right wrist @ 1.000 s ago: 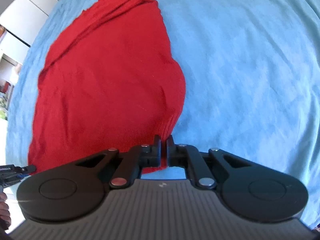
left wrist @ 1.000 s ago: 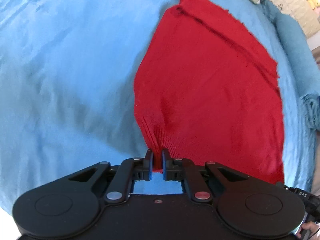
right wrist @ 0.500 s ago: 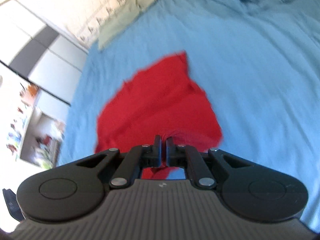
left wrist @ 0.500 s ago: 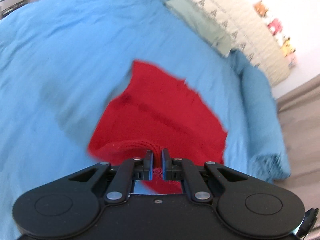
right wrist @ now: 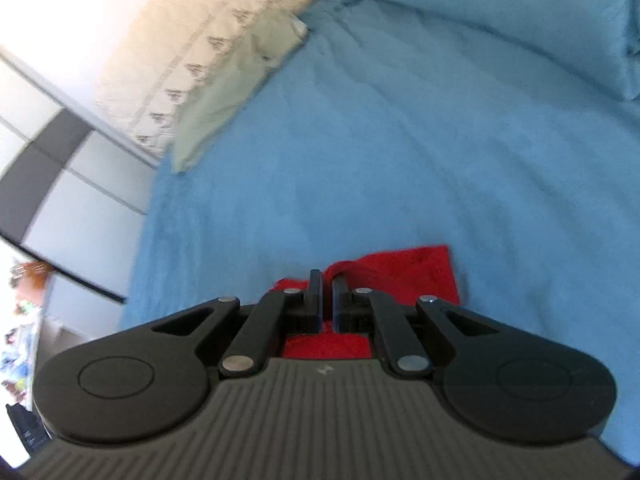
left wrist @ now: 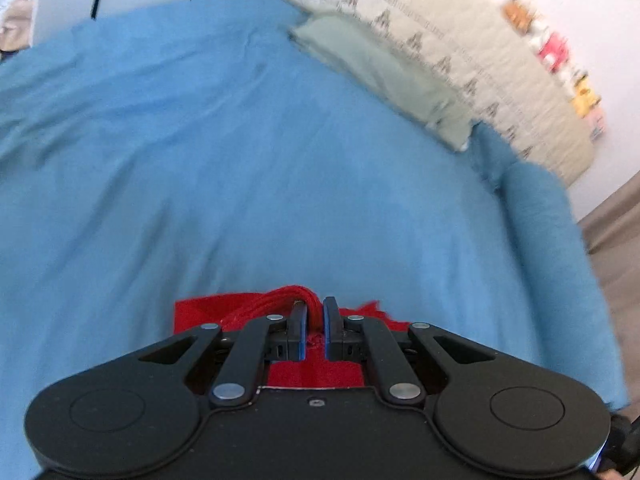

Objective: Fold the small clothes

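A small red knit garment (left wrist: 200,312) lies on a blue bedspread (left wrist: 240,160). My left gripper (left wrist: 315,305) is shut on a bunched hem corner of it; most of the garment is hidden under the gripper body. In the right wrist view my right gripper (right wrist: 327,280) is shut on another bunched corner of the red garment (right wrist: 416,268), which shows just ahead and to the right of the fingers and between them below.
A pale green folded cloth (left wrist: 380,72) and a cream patterned quilt (left wrist: 480,48) lie at the far edge of the bed. Blue pillows (right wrist: 520,8) sit far right in the right wrist view. White cupboards (right wrist: 60,184) stand beyond the bed's left side.
Both grippers have carried their held hem corners forward over the garment toward its far end. The spread red cloth, once filling the views, is now mostly hidden beneath the grippers.
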`<state>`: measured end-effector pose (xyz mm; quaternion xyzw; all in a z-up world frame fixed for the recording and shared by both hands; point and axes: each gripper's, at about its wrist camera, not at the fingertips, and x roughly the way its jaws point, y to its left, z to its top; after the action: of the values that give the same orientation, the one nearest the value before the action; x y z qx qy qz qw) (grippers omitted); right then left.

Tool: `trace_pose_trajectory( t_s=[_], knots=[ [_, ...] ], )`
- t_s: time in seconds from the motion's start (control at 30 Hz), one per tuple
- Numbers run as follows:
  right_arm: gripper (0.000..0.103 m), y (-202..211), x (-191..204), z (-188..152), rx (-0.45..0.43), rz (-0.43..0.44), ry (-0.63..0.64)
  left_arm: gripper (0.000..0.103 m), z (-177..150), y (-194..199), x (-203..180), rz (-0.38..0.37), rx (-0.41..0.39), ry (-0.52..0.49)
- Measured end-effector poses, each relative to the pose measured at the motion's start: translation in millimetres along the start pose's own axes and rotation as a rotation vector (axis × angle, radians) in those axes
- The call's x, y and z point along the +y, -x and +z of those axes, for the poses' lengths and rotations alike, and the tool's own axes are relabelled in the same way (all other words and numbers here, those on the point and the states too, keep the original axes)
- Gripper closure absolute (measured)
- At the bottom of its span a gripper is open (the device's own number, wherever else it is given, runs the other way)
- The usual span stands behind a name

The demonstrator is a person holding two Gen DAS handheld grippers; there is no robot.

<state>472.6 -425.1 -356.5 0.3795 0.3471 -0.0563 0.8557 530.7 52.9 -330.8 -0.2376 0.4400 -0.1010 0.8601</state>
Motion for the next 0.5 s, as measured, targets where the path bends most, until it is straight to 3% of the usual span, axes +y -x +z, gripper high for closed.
trace_pose_trajectory(
  t_s=[0.17, 0.2, 0.23, 0.27, 0.3, 0.33, 0.37, 0.43, 0.5],
  knots=[
    [0.084, -54.5, -12.7, 2.6, 0.017, -0.064, 0.016, 0.095, -1.0, -43.0, 15.2, 0.057, 0.015, 0.022],
    [0.08, -59.9, -13.9, 3.4, 0.019, -0.071, 0.03, 0.094, -3.7, -42.0, 17.1, 0.061, 0.019, 0.008],
    [0.078, -63.6, -15.6, 4.4, 0.023, -0.073, 0.046, 0.087, -4.2, -42.2, 17.9, 0.059, 0.023, -0.005],
    [0.063, -66.9, -15.7, 5.6, 0.03, -0.085, 0.063, 0.06, -2.3, -42.3, 14.8, 0.059, 0.019, -0.014],
    [0.047, -67.2, -16.0, 6.5, 0.034, -0.093, 0.071, 0.025, -2.8, -36.7, 15.3, 0.058, 0.0, -0.021],
    [0.012, -63.1, -14.7, 6.1, 0.016, -0.099, 0.08, 0.013, -4.1, -27.2, 13.2, 0.067, -0.035, -0.032],
    [0.0, -53.0, -12.3, 3.6, -0.024, -0.099, 0.097, 0.003, -5.9, -15.9, 10.6, 0.09, -0.078, -0.059],
    [0.0, -35.6, -5.2, -7.1, -0.09, -0.053, 0.176, 0.003, -11.0, 4.4, 2.4, 0.126, -0.127, -0.135],
    [0.0, -21.5, 5.5, -22.5, -0.087, -0.023, 0.271, 0.003, -21.6, 11.7, -3.5, 0.12, -0.118, -0.208]
  ],
)
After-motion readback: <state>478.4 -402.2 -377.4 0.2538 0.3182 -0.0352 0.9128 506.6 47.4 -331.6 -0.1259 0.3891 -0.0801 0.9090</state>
